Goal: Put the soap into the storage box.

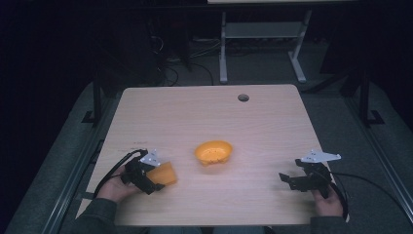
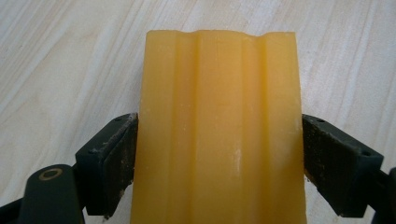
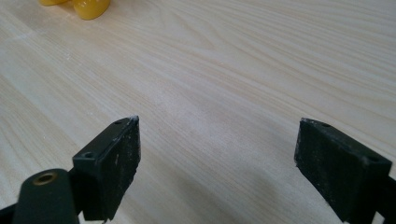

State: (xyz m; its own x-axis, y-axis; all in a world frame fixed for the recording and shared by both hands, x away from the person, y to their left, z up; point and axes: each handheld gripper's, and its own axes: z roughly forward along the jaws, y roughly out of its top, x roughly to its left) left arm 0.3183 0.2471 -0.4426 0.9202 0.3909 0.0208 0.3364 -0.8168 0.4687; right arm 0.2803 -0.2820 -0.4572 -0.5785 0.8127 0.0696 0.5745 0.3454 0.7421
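Clamping the ridged orange block point(image 2: 218, 130) snugly, the left gripper point(image 1: 146, 176) looks ready to carry it toward the orange bowl point(image 1: 213, 152), while the right gripper point(image 1: 302, 181) idles wide open, empty.

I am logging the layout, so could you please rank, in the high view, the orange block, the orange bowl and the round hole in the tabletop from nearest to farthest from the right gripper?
From the right gripper:
1. Orange bowl, mid-table, to its left.
2. Orange block, near left, held between the left gripper fingers.
3. Round hole, by the far edge.
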